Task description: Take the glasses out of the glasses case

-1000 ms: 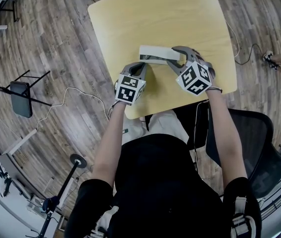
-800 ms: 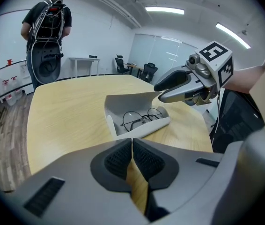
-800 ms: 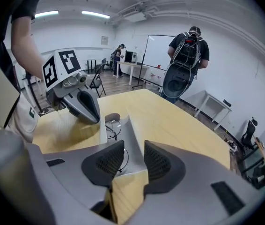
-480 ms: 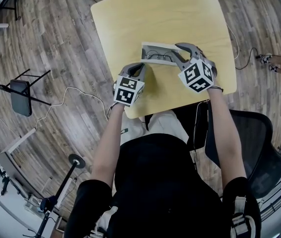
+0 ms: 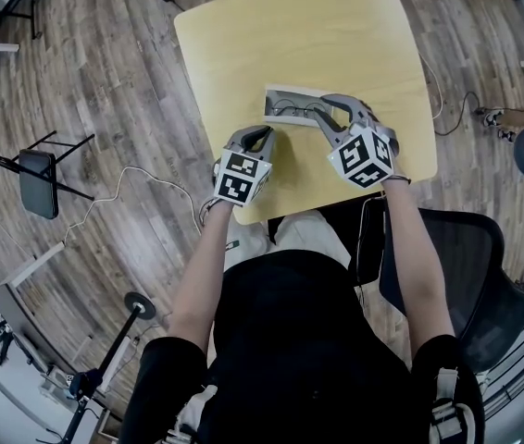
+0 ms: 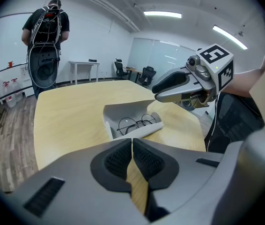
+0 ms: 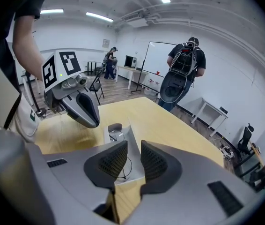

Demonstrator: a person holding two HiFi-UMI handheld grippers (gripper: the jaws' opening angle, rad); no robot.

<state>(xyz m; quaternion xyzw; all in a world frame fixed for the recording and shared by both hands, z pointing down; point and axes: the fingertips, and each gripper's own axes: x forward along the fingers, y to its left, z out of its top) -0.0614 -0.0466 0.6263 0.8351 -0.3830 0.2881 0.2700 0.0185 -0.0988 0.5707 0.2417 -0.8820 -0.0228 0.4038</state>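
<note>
A grey glasses case [image 5: 285, 95] lies open on the light wooden table [image 5: 336, 35], with thin wire glasses [image 6: 135, 123] in its tray. My right gripper [image 5: 322, 110] is at the case's right end, jaws drawn close on the raised lid [image 7: 130, 142], which passes between the pads. In the left gripper view the right gripper [image 6: 159, 95] meets the lid's far corner. My left gripper [image 5: 264, 133] hovers just left of and nearer than the case, shut and empty, apart from it; in its own view the pads [image 6: 121, 156] meet.
The table's near edge [image 5: 280, 213] runs just behind both grippers. A black office chair [image 5: 470, 248] stands to the right and a small black stand [image 5: 38, 183] and a cable [image 5: 142, 169] on the floor to the left. A person with a backpack [image 6: 46, 36] stands beyond the table.
The case was shut a second ago; its lid is now lifted and the glasses show. The right jaws narrowed on the lid and rose. The left gripper lifted slightly.
</note>
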